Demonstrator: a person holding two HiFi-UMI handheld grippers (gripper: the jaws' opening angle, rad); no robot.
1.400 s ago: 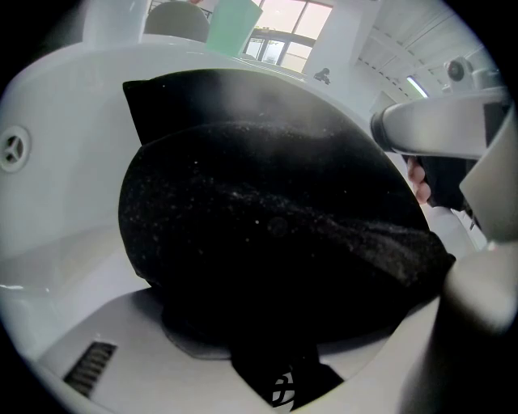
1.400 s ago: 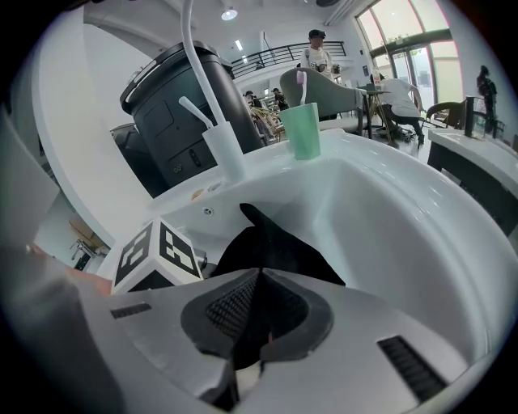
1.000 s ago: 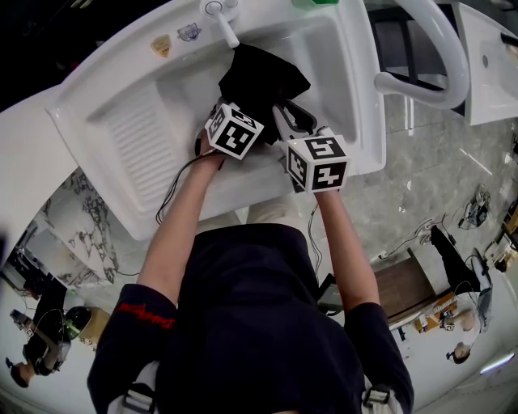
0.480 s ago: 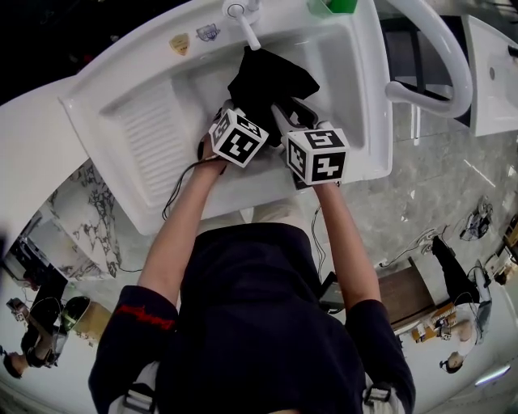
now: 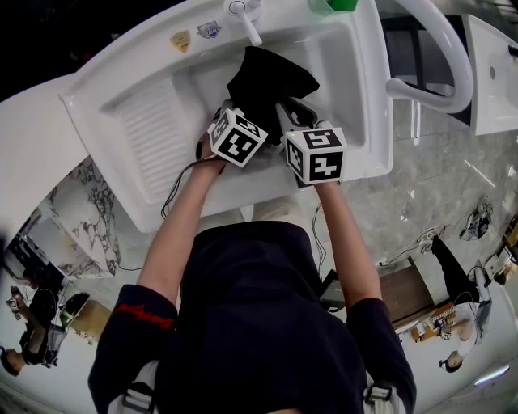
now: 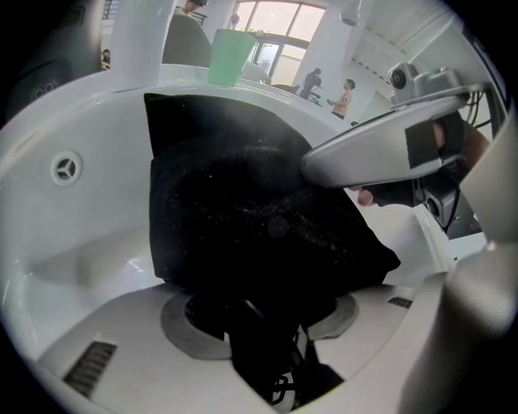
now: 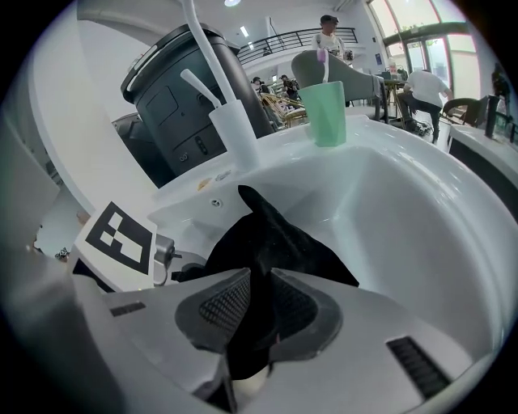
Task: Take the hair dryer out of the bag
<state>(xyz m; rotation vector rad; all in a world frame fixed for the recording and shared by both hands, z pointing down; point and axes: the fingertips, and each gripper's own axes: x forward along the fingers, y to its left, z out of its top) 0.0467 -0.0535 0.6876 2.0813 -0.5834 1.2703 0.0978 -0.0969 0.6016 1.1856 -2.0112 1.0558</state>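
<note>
Bag (image 5: 271, 85), black cloth, lies in the sink (image 5: 356, 97) basin, its near edge bunched at the front rim & pinched from both sides. Left gripper (image 6: 263, 323): jaws narrow, clamped on a fold of bag cloth. Right gripper (image 7: 257, 311): jaws have just been closing, w/ black cloth squeezed btwn the ribbed pads. The hair dryer can't be made out; cloth covers whatever is inside. The grippers sit side by side w/ their marker cubes close but not touching, so there's little room btwn them.

A thin black cable (image 5: 171, 190) hangs over the front rim by the left gripper. Left of the bag is a ribbed washboard slope (image 5: 154, 137). To its right, basin floor runs up to the right wall, which is the most open side.

The bag's far corner points at the back wall, just under the tap (image 5: 247, 24) spout; can't tell if they touch. An overflow hole (image 6: 66, 168) sits in the back wall, left of the bag. A green cup (image 7: 328, 109) stands on the back ledge, right of the tap & apart from the bag. Beyond the sink's right edge is a white curved rail (image 5: 441, 65). Behind the tap is a dark round machine (image 7: 186, 105).
</note>
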